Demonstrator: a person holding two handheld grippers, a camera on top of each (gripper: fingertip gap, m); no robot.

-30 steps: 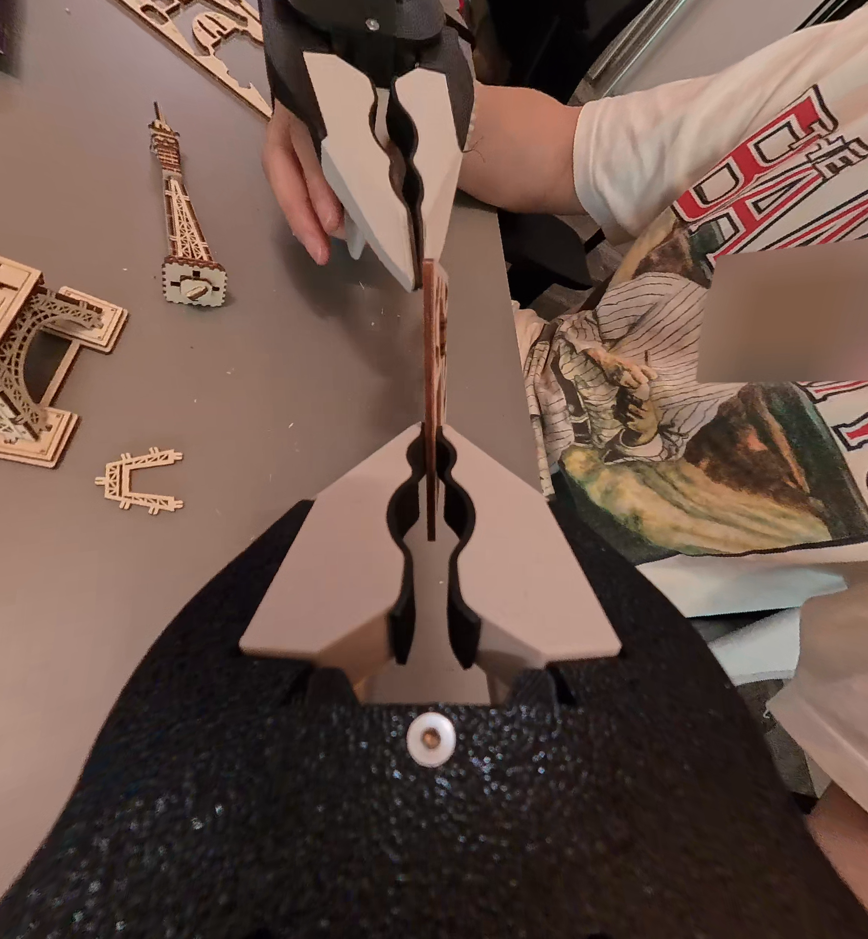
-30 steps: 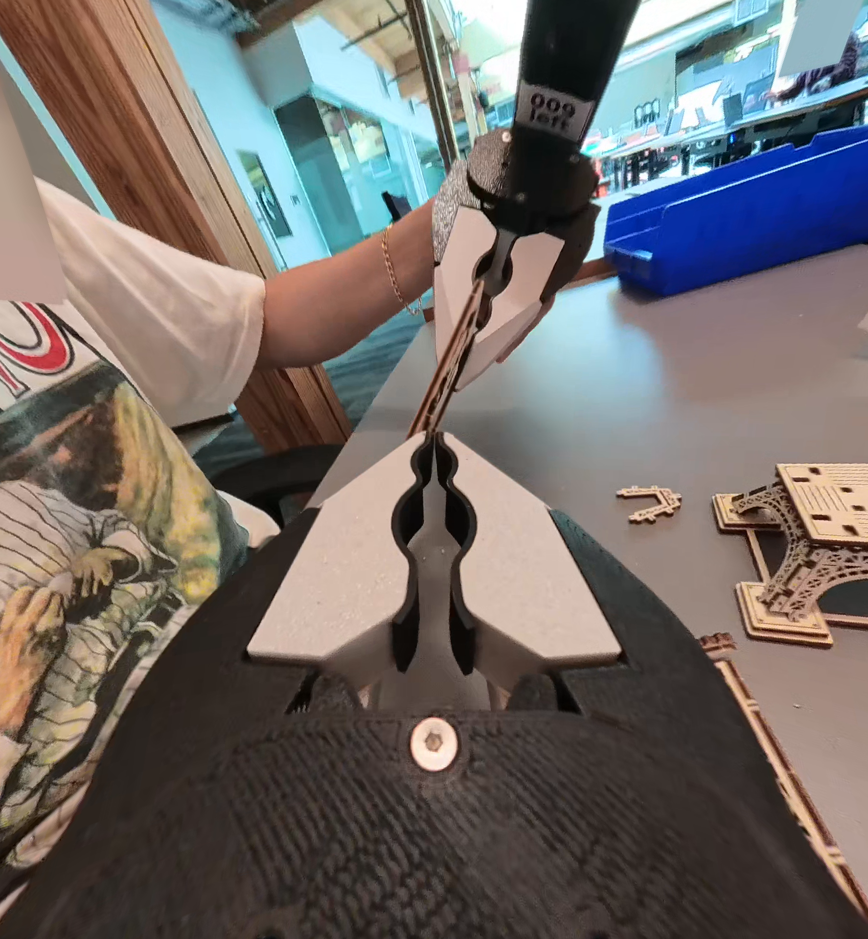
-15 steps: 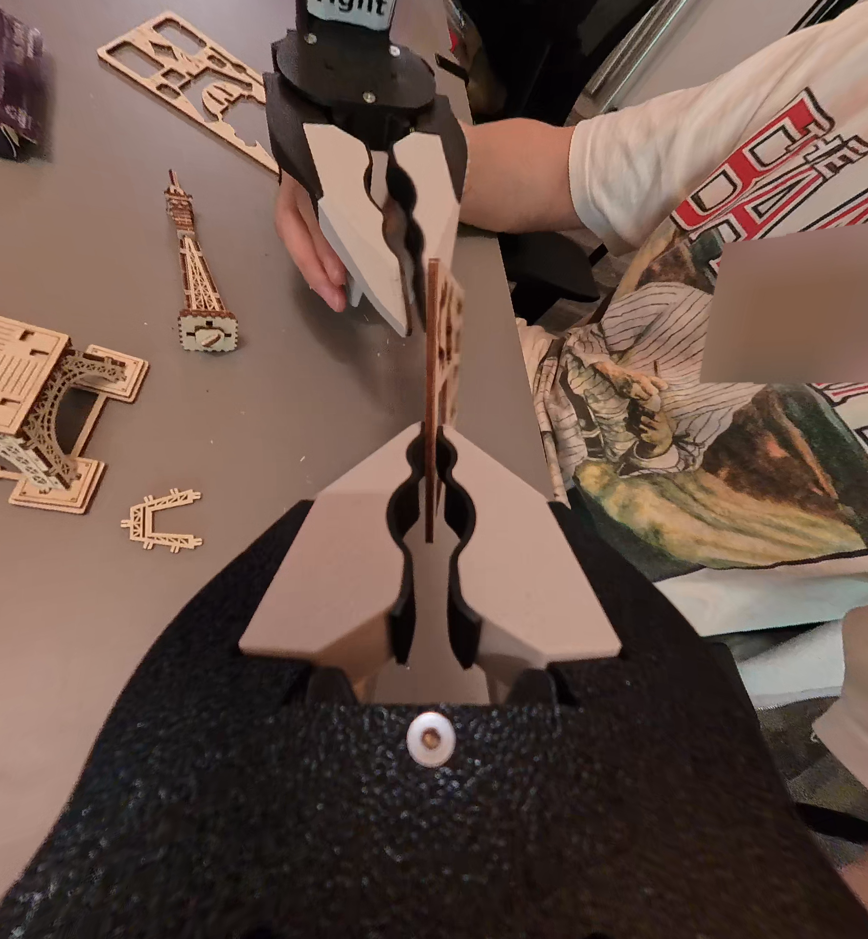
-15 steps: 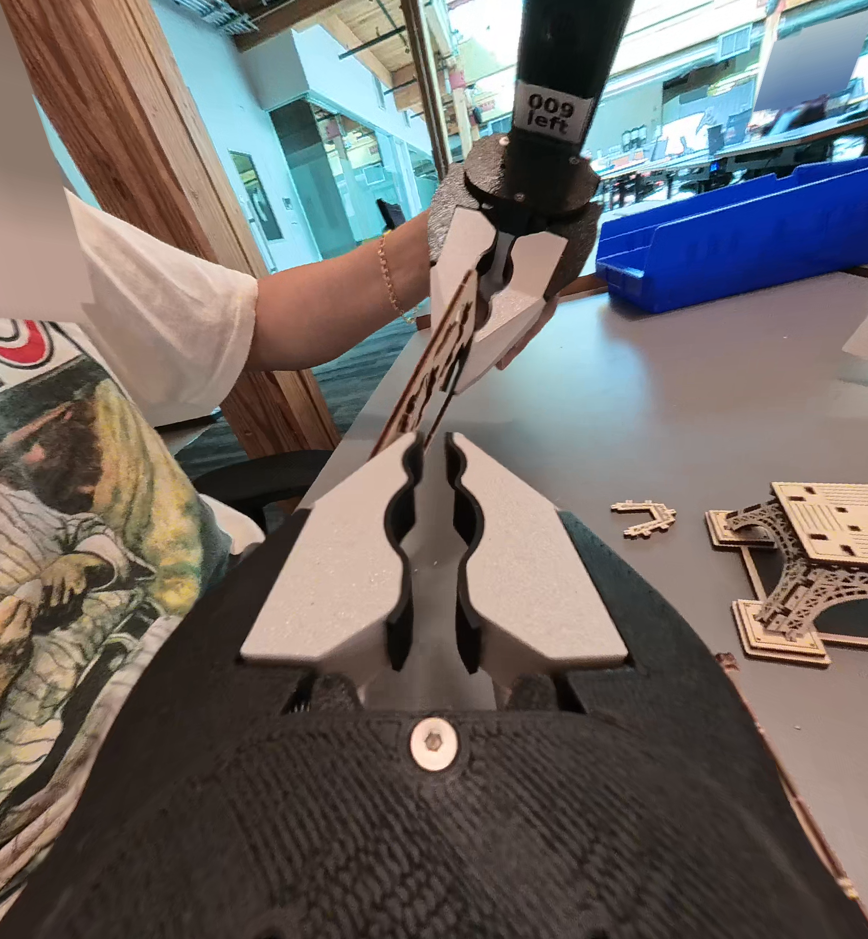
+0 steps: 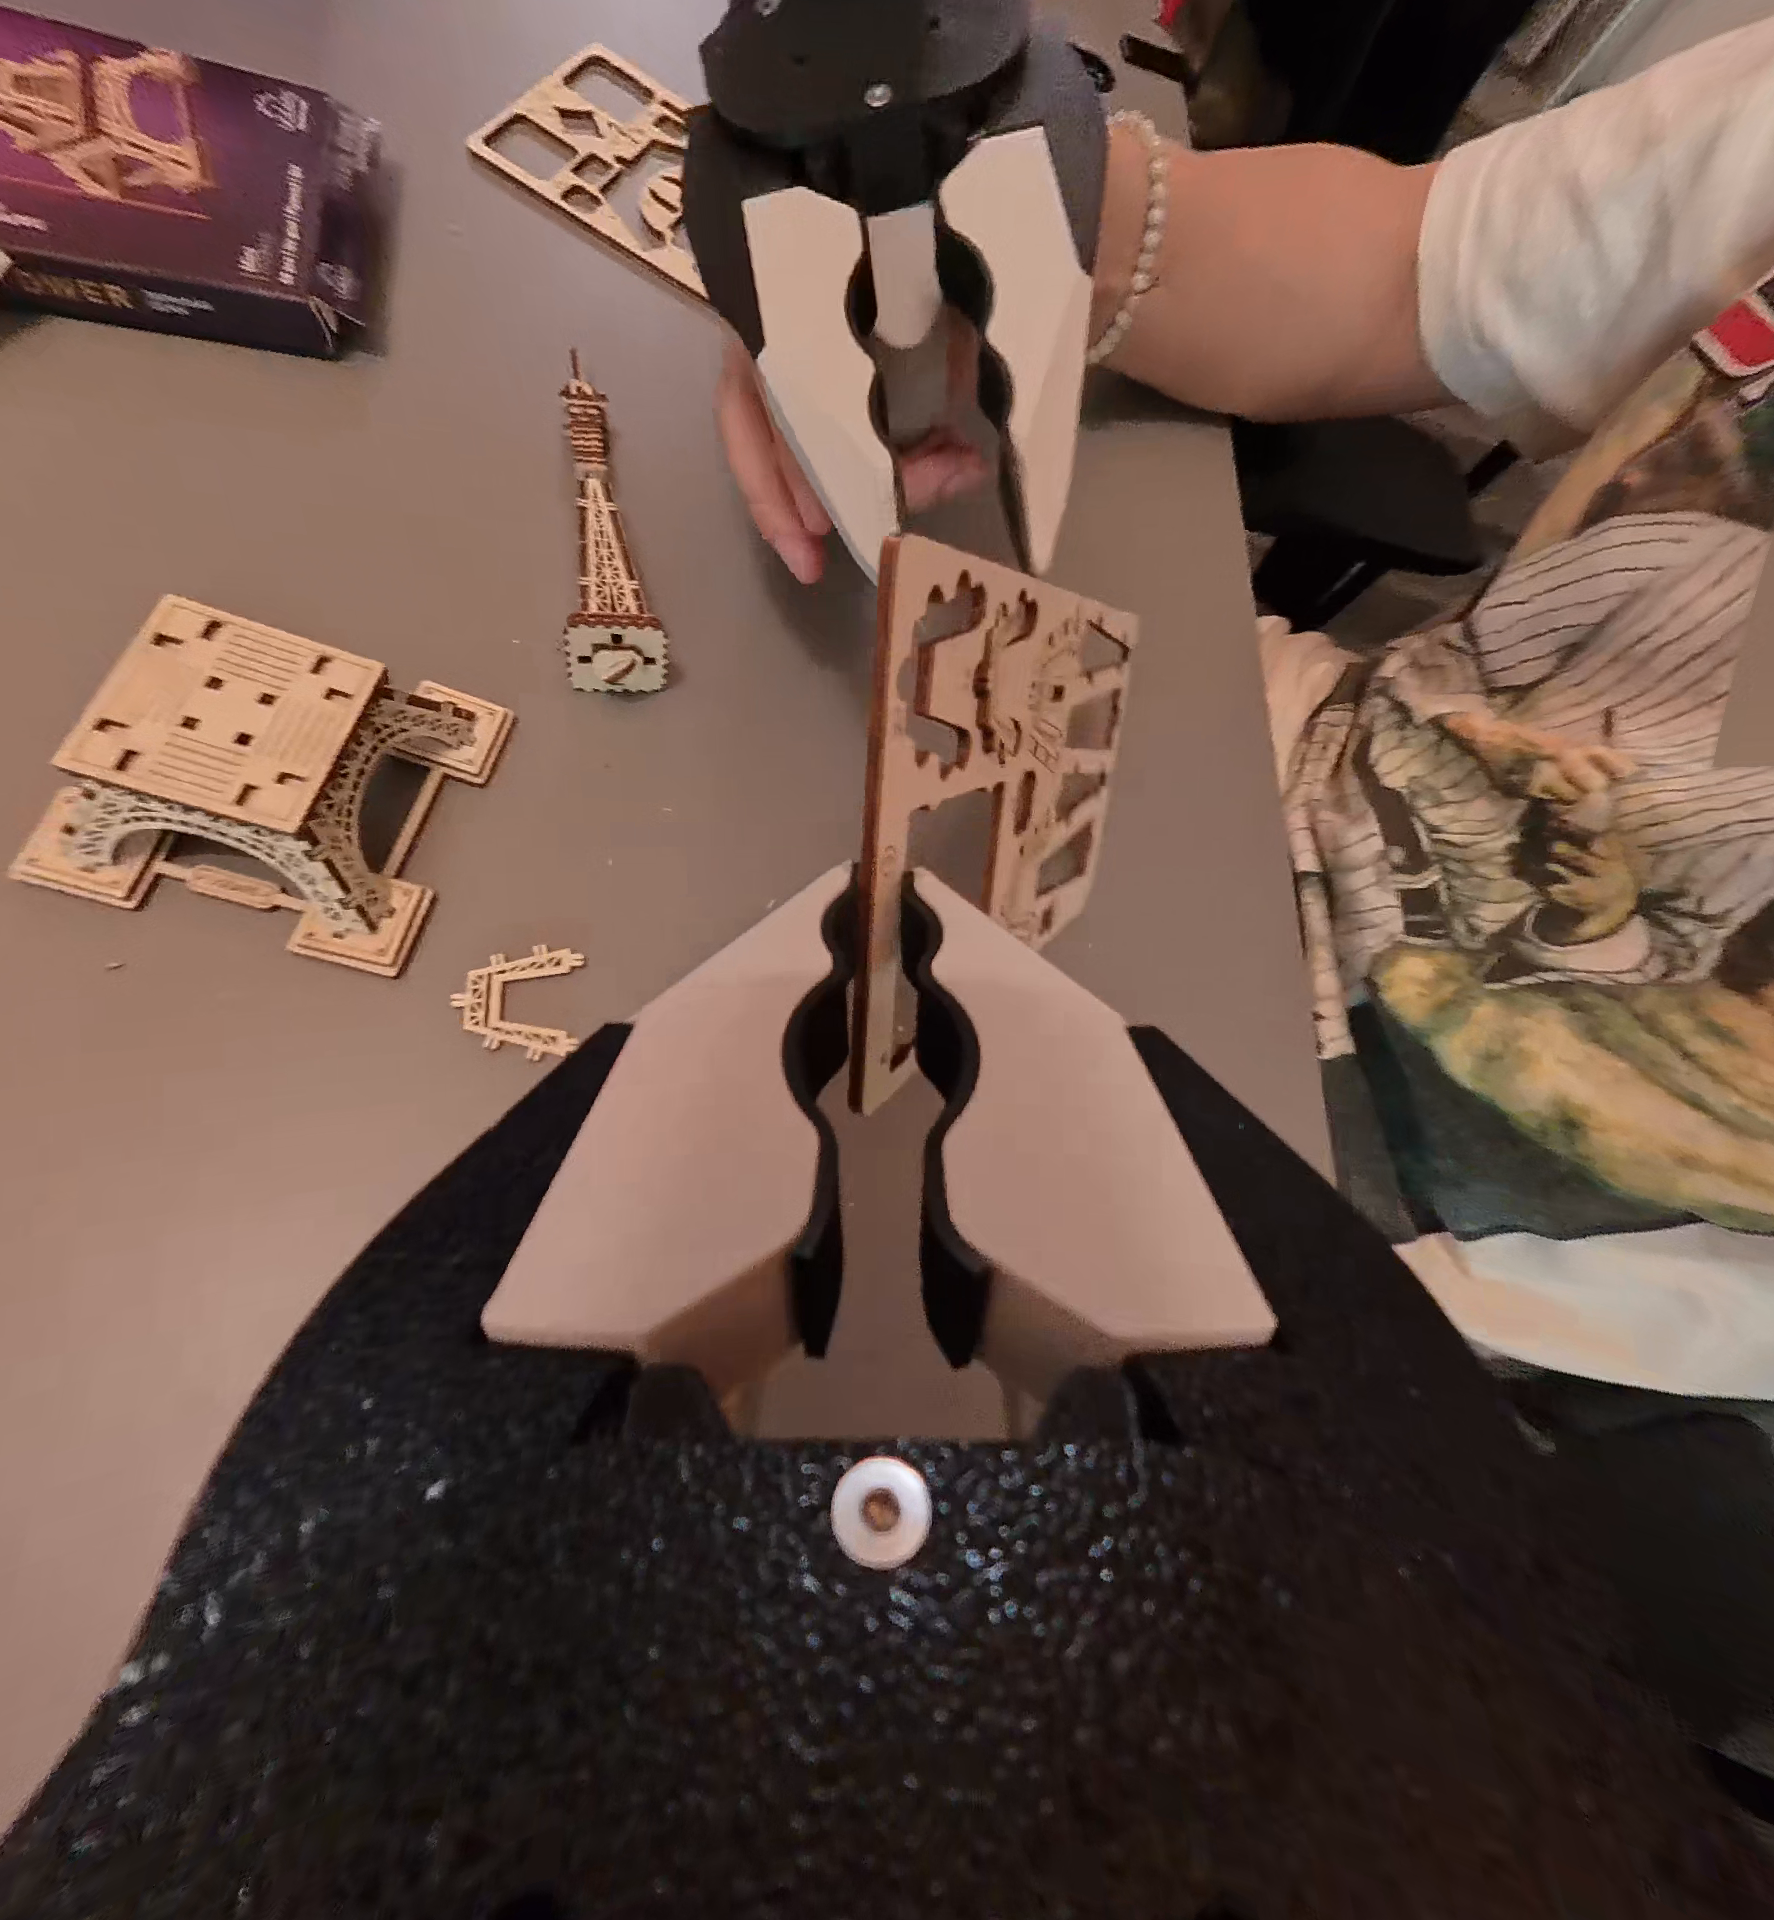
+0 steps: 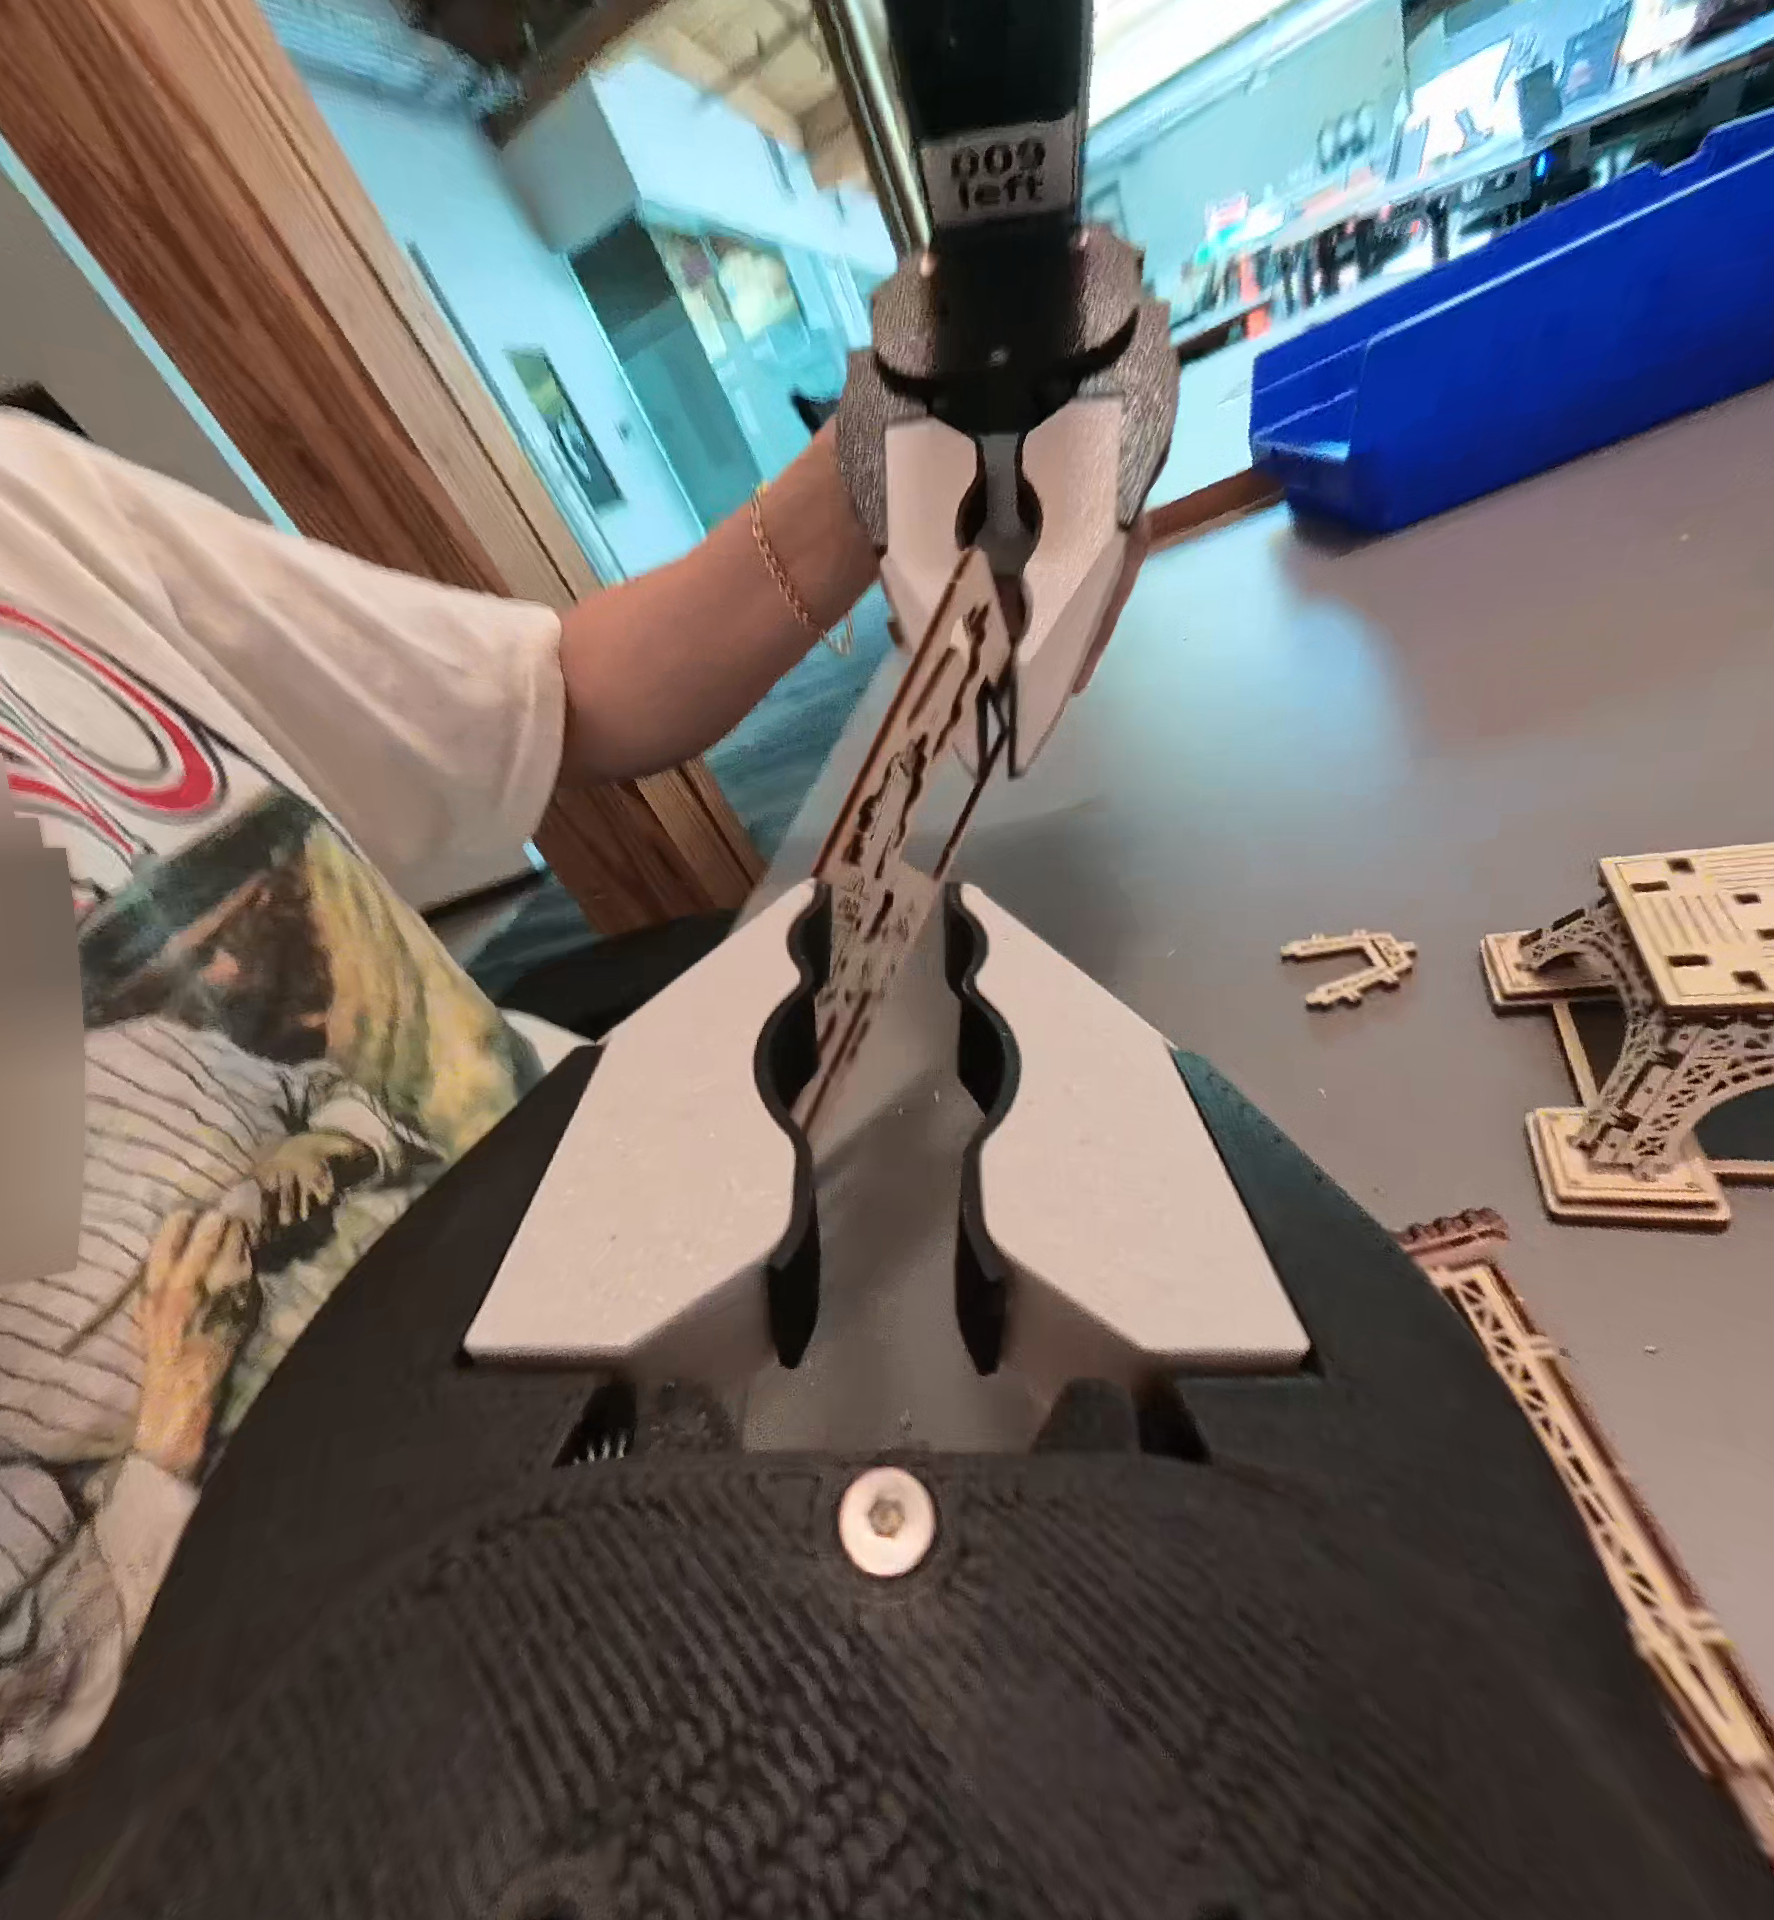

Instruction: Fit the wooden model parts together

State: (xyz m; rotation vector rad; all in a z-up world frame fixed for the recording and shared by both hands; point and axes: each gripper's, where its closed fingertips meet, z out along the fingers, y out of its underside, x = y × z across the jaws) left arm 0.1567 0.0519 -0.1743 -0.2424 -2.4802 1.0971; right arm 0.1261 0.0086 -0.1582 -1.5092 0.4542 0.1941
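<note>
Clamped the thin, pale laser-cut plywood sheet (image 5: 893, 748) edge-on in the left tool (image 5: 878, 894), fingers closed down to the sheet's thickness on its near end. Held it off the grey tabletop (image 5: 239, 1143), near the tabletop's edge by the person's white printed T-shirt (image 5: 1589, 883), tilted up toward the right tool (image 5: 956, 540). Kept the right tool spread wide, gripping nothing. From the right wrist view, had the far end of the sheet (image 6: 924, 717) reaching in between those parted fingers (image 6: 654, 1122), close against the left one; cannot tell whether touching.

Left lying flat on the tabletop, well apart from the sheet:
- the square, arched wooden tower base (image 5: 228, 748);
- the slender wooden lattice spire (image 5: 608, 561), just beyond the base;
- a small U-shaped wooden bracket (image 5: 514, 1003), nearest the left tool;
- a punched-out plywood frame (image 5: 592, 156) and a purple cardboard box (image 5: 135, 187) at the far side.

Seen too: a long blue plastic bin (image 6: 1548, 343) on the tabletop behind the left tool (image 6: 1008, 665).
</note>
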